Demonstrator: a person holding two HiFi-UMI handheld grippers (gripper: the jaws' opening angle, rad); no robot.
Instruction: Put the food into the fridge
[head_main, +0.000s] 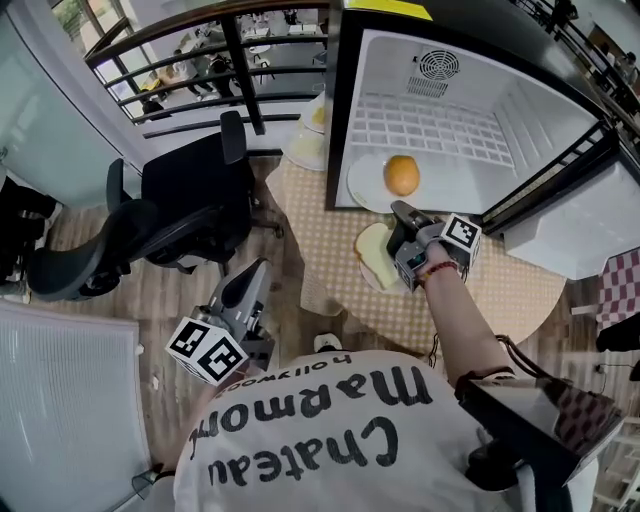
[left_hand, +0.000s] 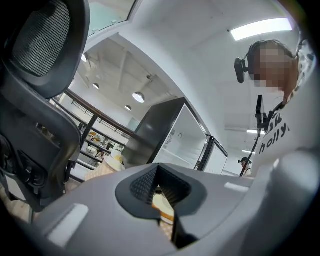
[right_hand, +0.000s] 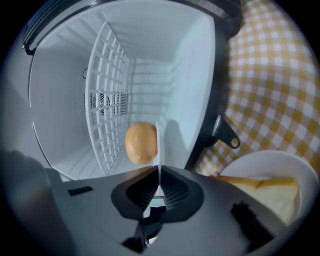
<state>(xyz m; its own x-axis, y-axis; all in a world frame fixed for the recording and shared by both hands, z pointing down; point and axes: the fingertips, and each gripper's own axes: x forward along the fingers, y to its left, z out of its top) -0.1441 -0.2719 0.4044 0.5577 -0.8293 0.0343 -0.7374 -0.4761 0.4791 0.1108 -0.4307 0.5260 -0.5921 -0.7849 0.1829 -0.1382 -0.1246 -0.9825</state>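
Right gripper (head_main: 401, 211) is clamped on the rim of the plate (head_main: 362, 185), orange (head_main: 401, 175) in the fridge (head_main: 480, 170); bread (head_main: 375, 255) waits on the table (head_main: 500, 290), left gripper (head_main: 257, 270) closed and empty.

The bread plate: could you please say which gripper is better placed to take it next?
Probably right: the right gripper, though clamped on the orange's plate, sits beside the bread plate; the left gripper is off by the chair.
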